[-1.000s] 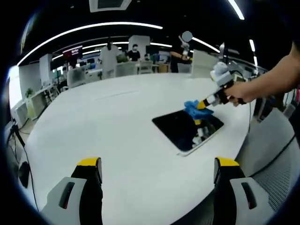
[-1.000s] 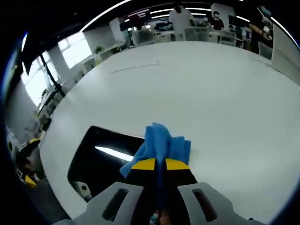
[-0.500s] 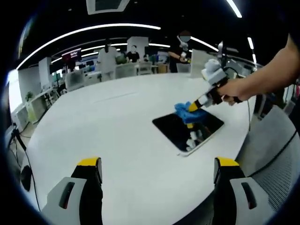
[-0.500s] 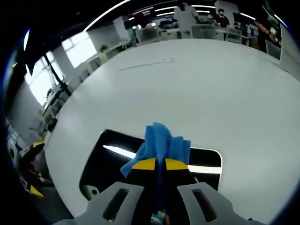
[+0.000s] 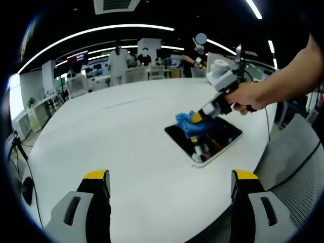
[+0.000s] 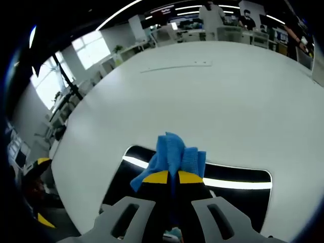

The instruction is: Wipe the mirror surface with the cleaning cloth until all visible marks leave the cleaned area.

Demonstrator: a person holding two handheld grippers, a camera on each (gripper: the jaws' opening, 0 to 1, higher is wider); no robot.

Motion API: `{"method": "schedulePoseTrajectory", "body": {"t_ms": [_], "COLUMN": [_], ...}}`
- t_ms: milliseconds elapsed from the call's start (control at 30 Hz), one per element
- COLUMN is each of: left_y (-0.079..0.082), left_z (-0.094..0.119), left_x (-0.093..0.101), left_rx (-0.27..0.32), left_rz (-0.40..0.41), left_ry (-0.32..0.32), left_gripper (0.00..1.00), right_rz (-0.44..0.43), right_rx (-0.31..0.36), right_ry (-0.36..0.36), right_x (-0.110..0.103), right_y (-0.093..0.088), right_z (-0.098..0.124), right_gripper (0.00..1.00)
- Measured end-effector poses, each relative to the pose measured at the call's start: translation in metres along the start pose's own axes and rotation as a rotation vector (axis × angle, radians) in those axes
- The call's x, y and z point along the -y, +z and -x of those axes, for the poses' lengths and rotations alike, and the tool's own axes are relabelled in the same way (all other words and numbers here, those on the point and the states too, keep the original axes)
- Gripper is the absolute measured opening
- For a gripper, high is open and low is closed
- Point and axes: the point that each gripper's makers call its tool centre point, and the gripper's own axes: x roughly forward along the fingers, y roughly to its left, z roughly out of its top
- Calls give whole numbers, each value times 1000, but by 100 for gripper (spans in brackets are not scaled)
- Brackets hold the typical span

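Observation:
A dark rectangular mirror (image 5: 215, 143) with a pale rim lies flat on the white round table (image 5: 116, 142), toward its right edge. My right gripper (image 5: 195, 119) is shut on a crumpled blue cleaning cloth (image 5: 187, 124), which rests over the mirror's left far corner. In the right gripper view the cloth (image 6: 174, 157) sticks up between the closed yellow-tipped jaws (image 6: 168, 177), with the mirror (image 6: 238, 190) below it reflecting a ceiling light. My left gripper (image 5: 169, 185) hangs open over the table's near edge, well short of the mirror.
A person's hand and forearm (image 5: 276, 88) reach in from the right holding the right gripper. Desks, chairs and standing people (image 5: 119, 61) fill the room beyond the table. A grey mesh chair (image 5: 298, 167) stands at the right. Windows (image 6: 88, 48) lie far left.
The right gripper has carried the cloth leftward across the mirror, from its far right side to its left far corner. The left gripper has stayed still and open.

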Motion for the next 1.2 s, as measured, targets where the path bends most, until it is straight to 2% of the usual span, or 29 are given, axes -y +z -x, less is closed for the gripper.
{"method": "schedulePoseTrajectory", "body": {"t_ms": [533,600,767,900,1200], "left_y": [-2,-3,-4,-4,-3], "left_z": [0,-1,-1,-1,0], "left_x": [2,1,0,1,1], "left_rx": [-15,-14,-16,-19,-21], "left_rz": [-1,1,0,1,-6], "left_ry": [-7,-6,-4,-3,2], "left_gripper": [99,99,99,99,99], "right_rz": [48,80,76,20,19], "right_rx": [-27,-25,-37,-31,-37], "right_ry": [80,72,65,87,84], "right_x": [-53,-55,-53,-51,-53], "right_y": [12,14,14,14,7], "right_z": [-28,-30,-30,-29,-24], "right_gripper": [0,0,0,0,0]}}
